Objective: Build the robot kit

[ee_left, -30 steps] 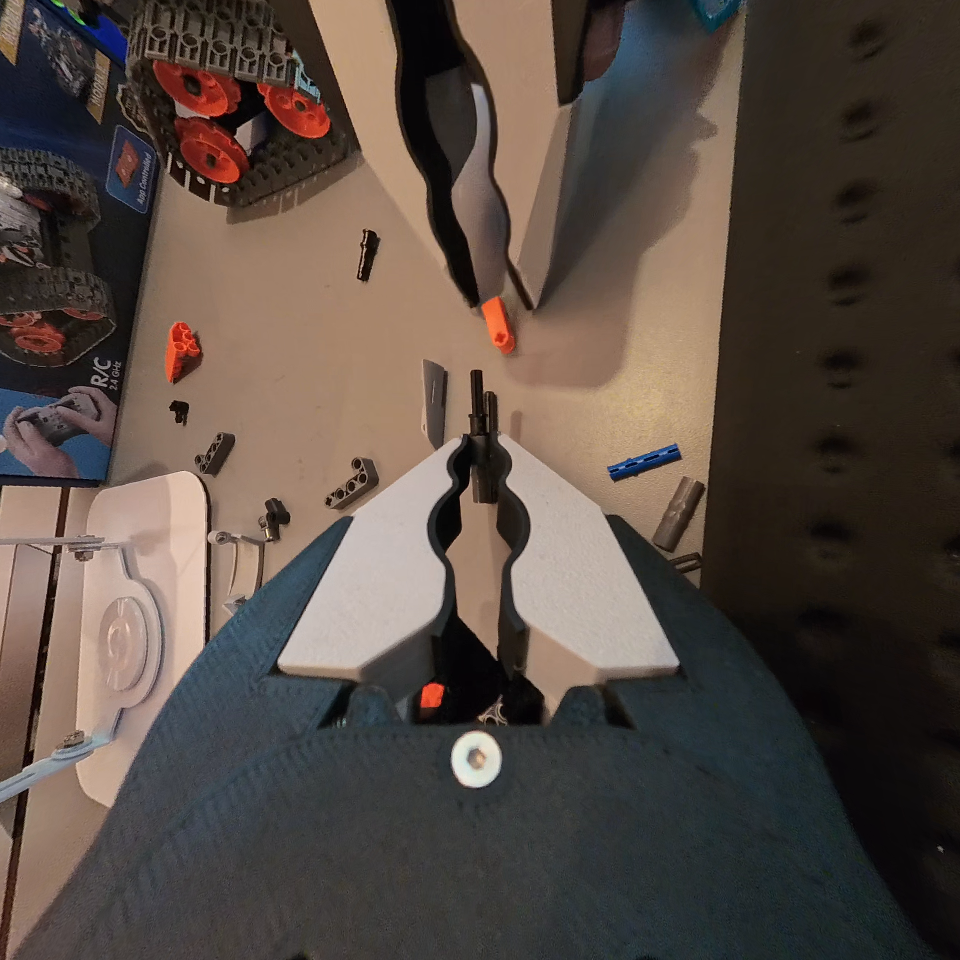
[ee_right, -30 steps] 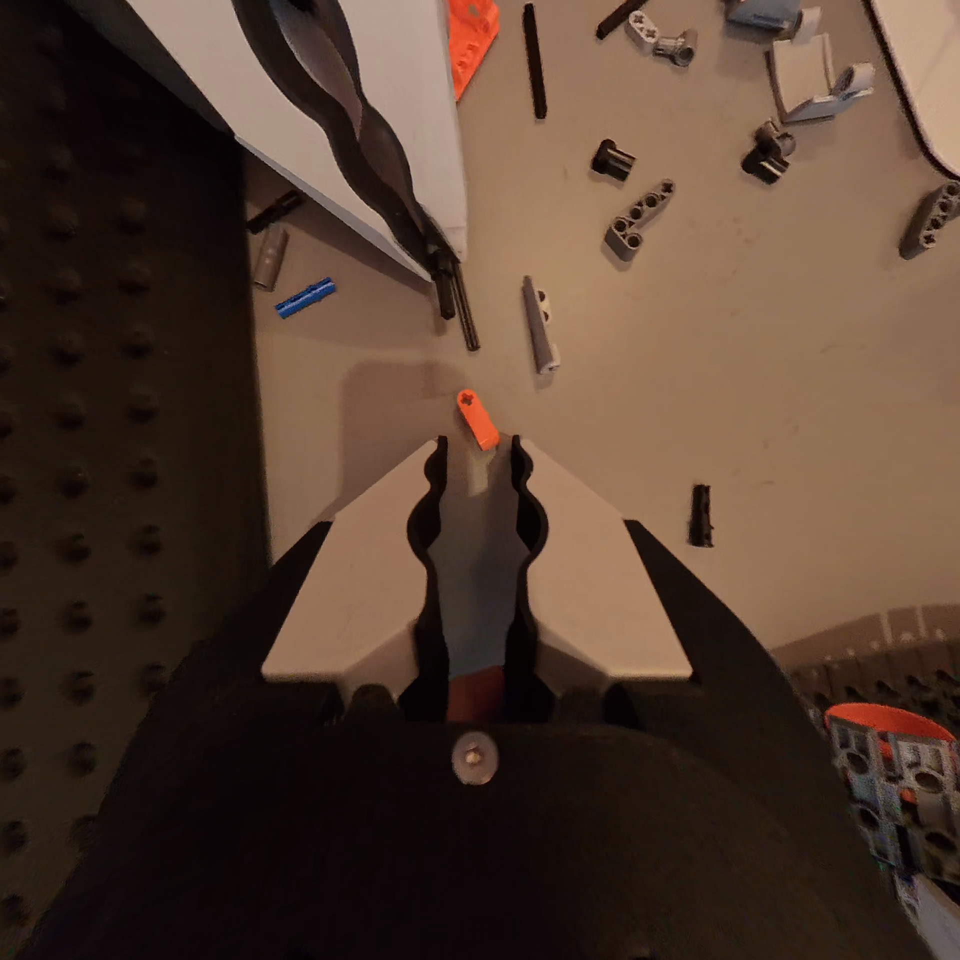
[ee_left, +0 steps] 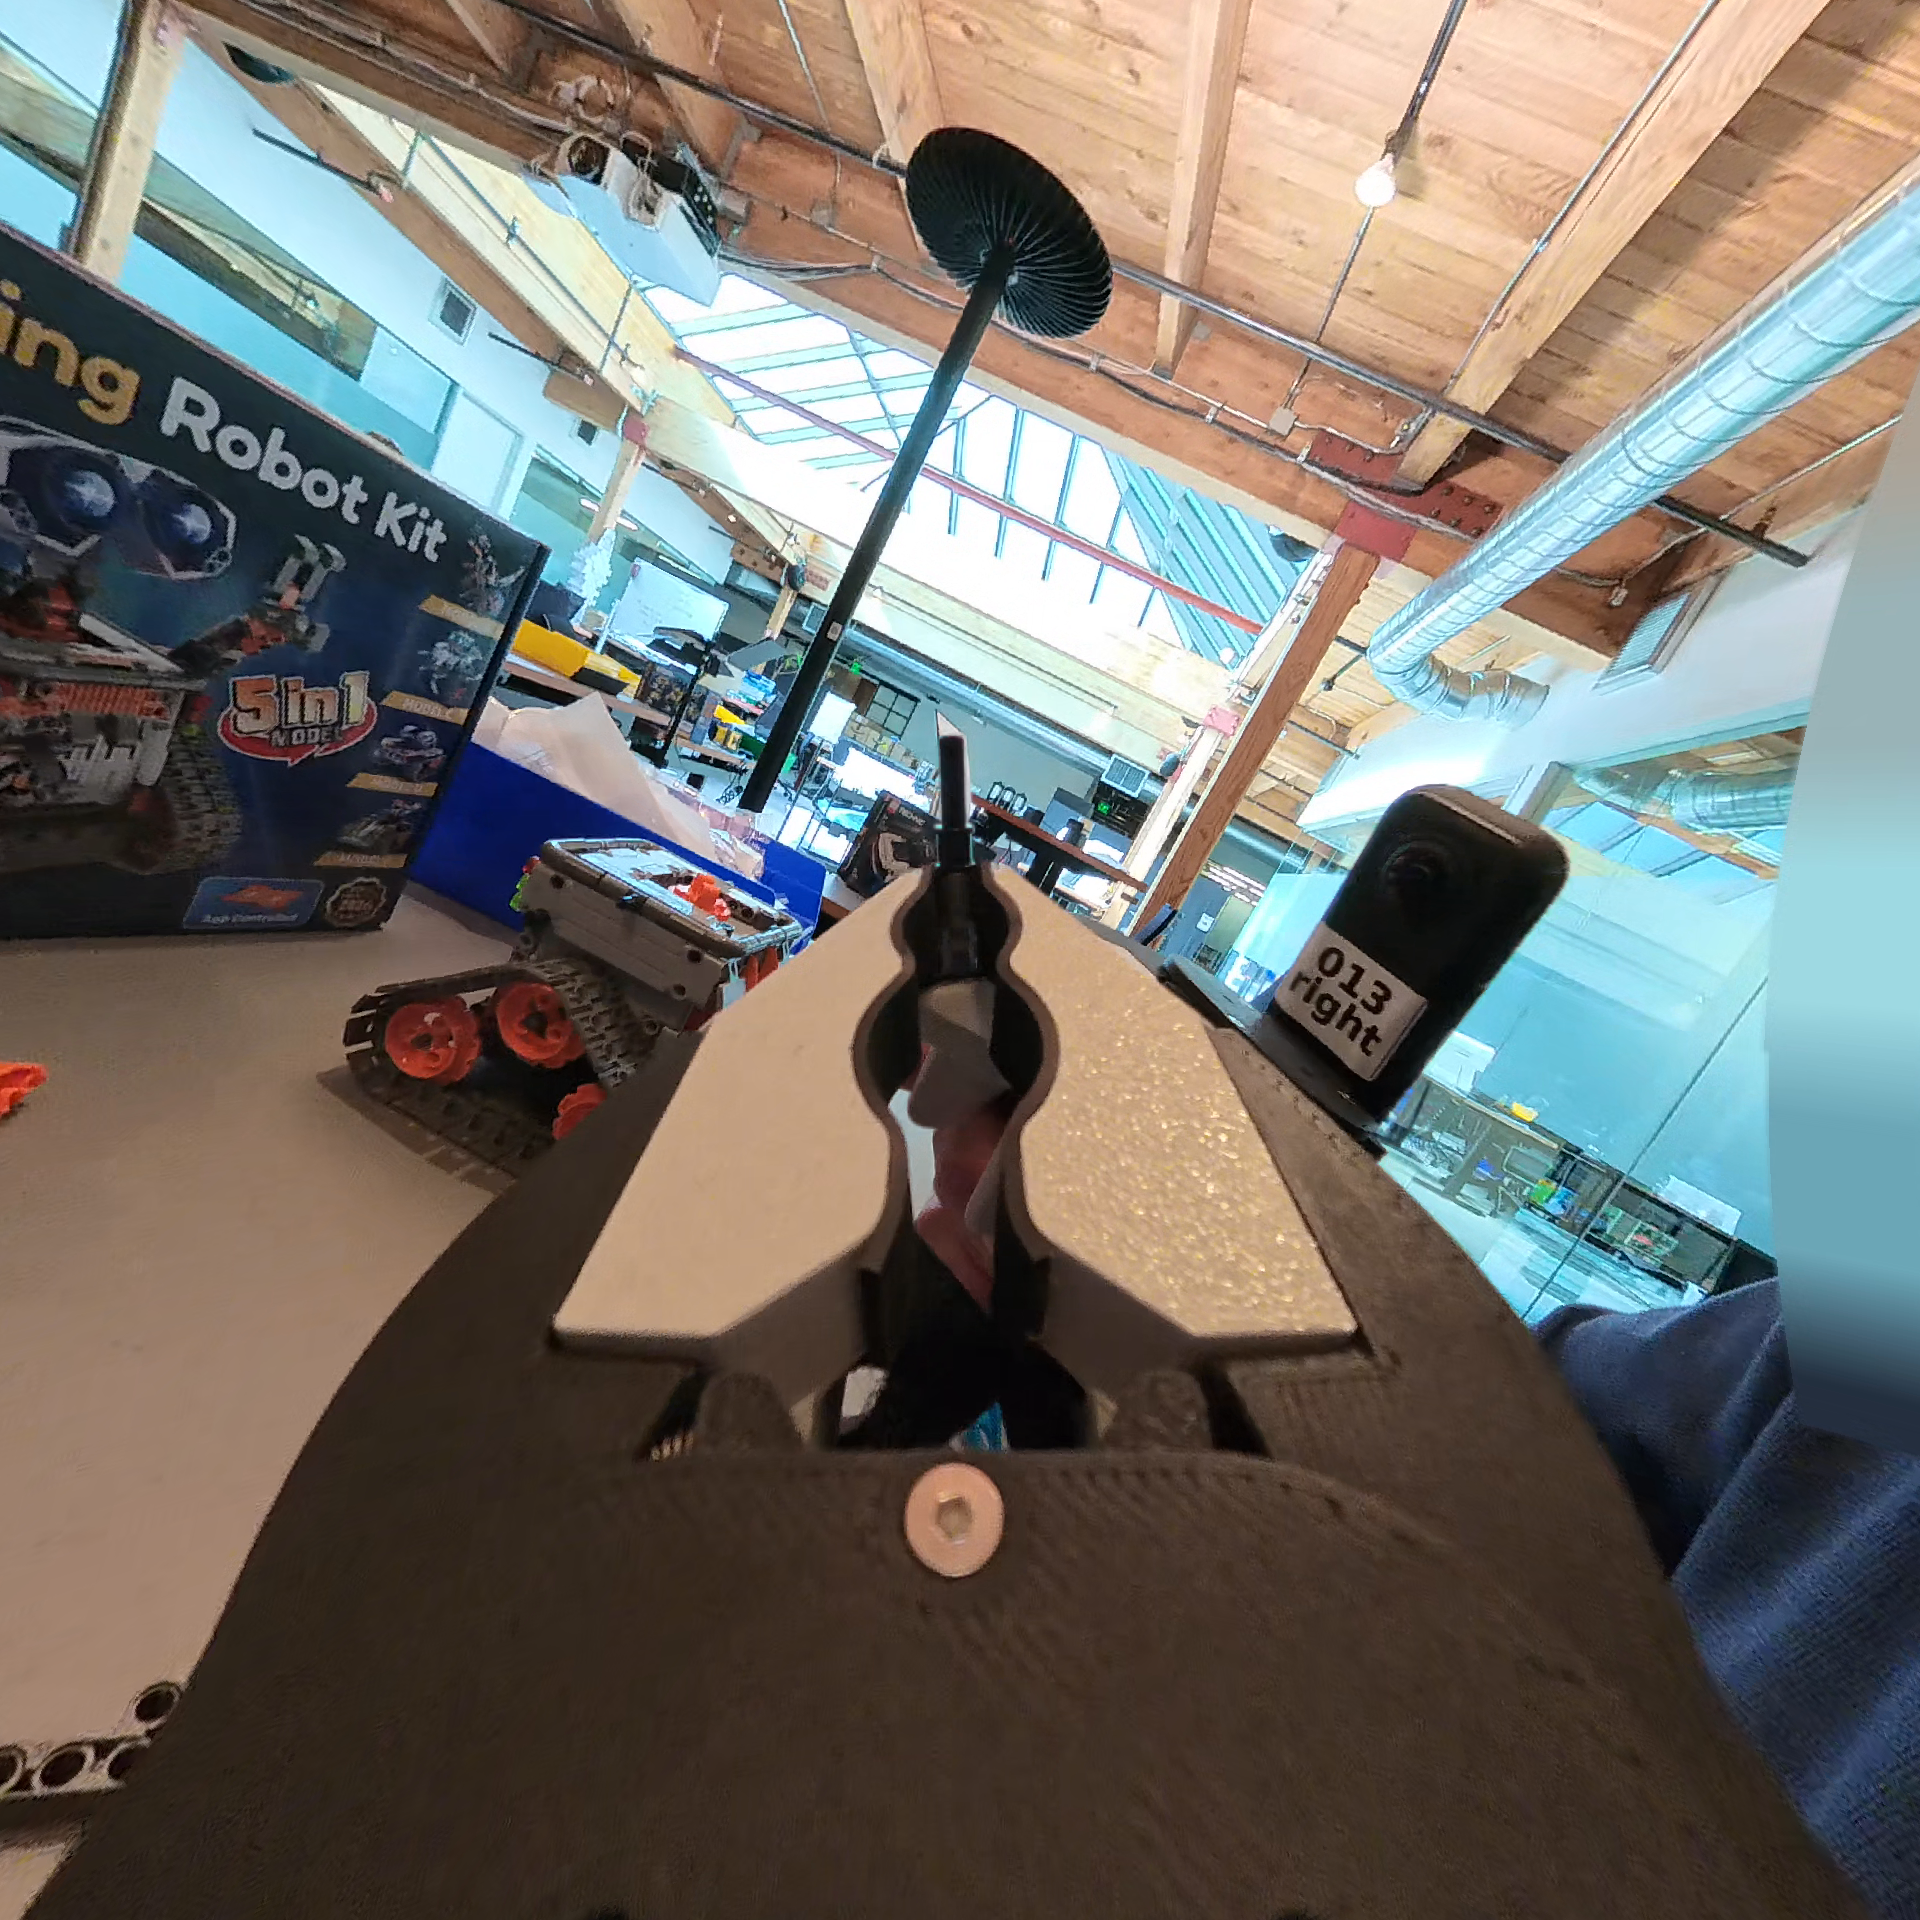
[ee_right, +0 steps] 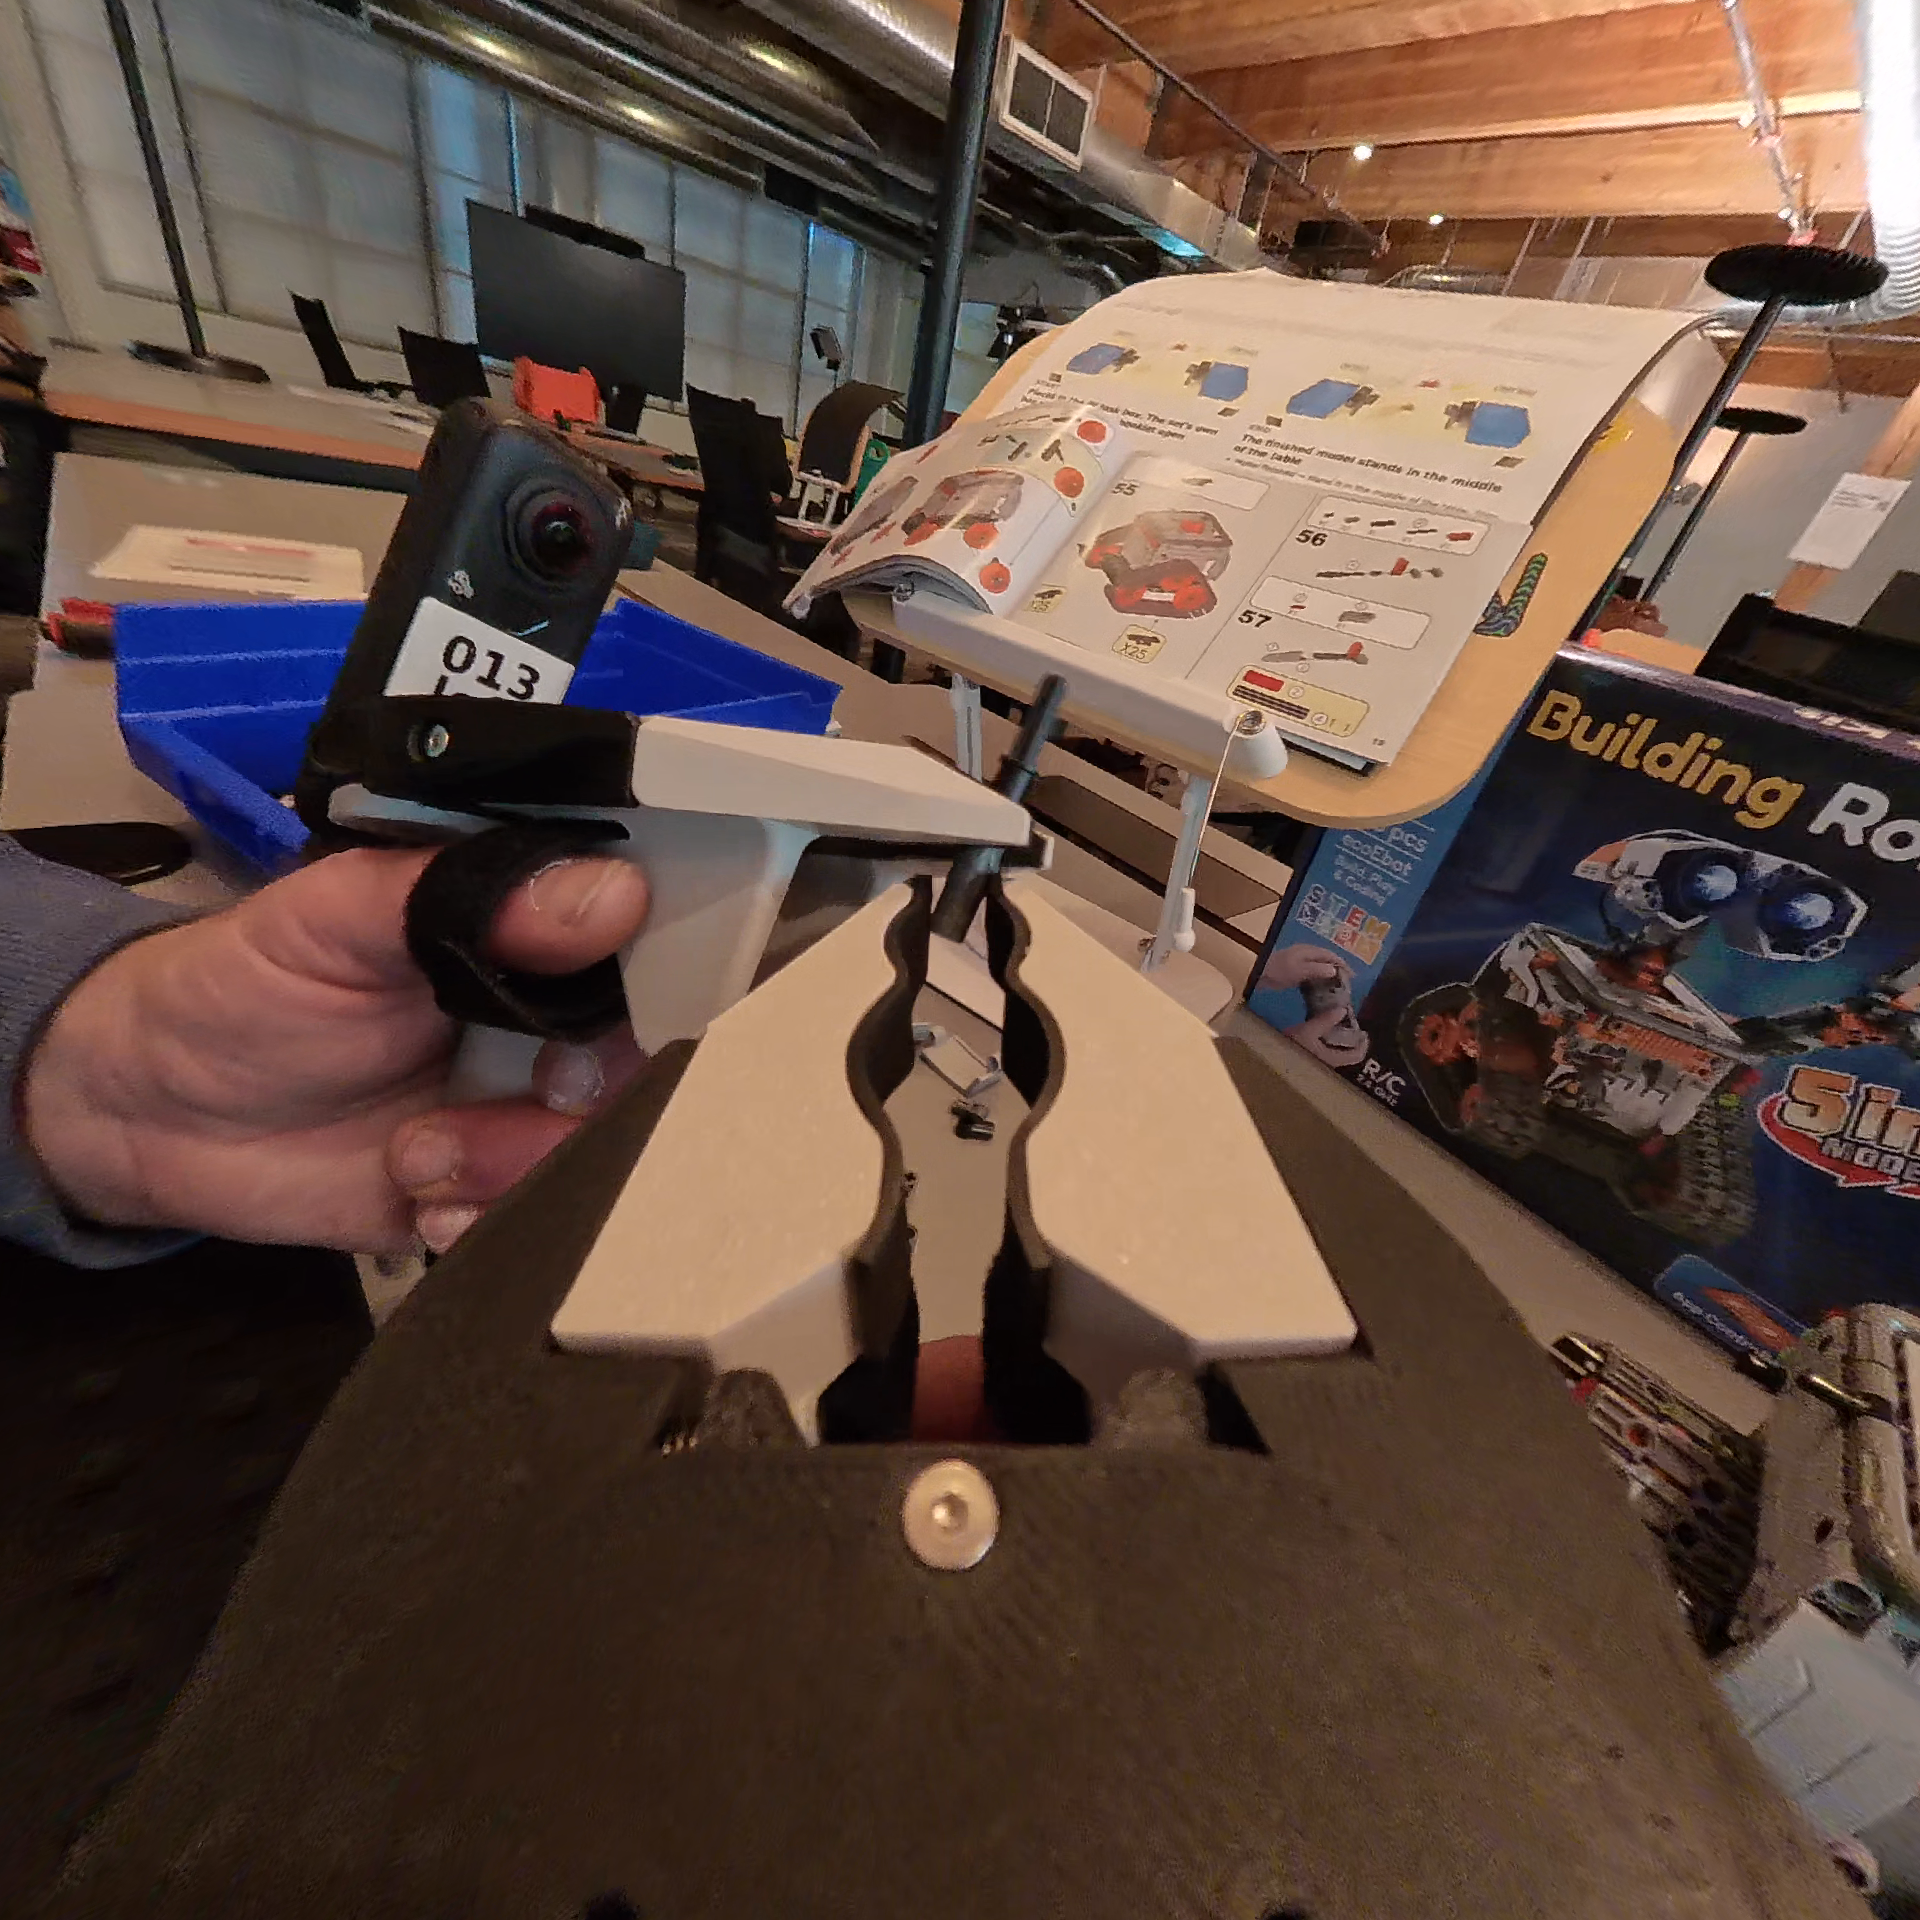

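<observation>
Now raised: left fingers [ee_left: 914, 925] pinching black pin [ee_left: 954, 831].

Ahead and left of the left gripper [ee_left: 951, 883] a tracked brick model [ee_left: 582, 987] with orange wheels sits on the grey table [ee_left: 208, 1195], and farther left stands a dark blue kit box [ee_left: 208, 644]. A black floor lamp [ee_left: 997, 249] rises beyond the tips. Ahead of the right gripper [ee_right: 961, 894] an open instruction booklet [ee_right: 1195, 561] leans on a white stand [ee_right: 1091, 675]. A blue bin [ee_right: 208, 675] lies off to its left.
</observation>
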### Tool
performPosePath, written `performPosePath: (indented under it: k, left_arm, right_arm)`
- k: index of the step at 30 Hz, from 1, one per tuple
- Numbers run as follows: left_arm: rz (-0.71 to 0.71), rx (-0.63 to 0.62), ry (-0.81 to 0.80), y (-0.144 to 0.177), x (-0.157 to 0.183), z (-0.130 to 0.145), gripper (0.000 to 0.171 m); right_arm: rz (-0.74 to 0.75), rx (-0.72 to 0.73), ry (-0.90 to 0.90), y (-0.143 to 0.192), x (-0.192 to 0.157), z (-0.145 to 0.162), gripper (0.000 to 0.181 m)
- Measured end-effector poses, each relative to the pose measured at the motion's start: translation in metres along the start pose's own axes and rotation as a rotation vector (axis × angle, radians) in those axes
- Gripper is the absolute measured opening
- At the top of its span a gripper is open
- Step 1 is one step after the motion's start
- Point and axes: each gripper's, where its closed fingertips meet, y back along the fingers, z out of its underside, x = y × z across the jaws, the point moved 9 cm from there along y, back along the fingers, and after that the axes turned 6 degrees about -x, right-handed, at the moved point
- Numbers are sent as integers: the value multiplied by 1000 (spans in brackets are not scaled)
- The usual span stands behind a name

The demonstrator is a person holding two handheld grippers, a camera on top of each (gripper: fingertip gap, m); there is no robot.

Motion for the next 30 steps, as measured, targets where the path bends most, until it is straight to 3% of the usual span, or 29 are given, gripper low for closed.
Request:
performPosePath:
  k: [8,23,26,30]
  left_arm:
    - [40,-9,13,5,-1,-1,6]
    - [-17,-85,-38,20,-14,-16,15]
    - [12,-131,-37,19,-12,-15,4]
    - [9,-114,-11,19,-12,-14,3]
  right_arm:
    - [-15,-2,55,5,3,-2,3]
    - [-79,-129,189,10,14,3,3]
    - [-79,-137,193,10,14,4,3]
    - [-78,-111,200,12,15,4,3]
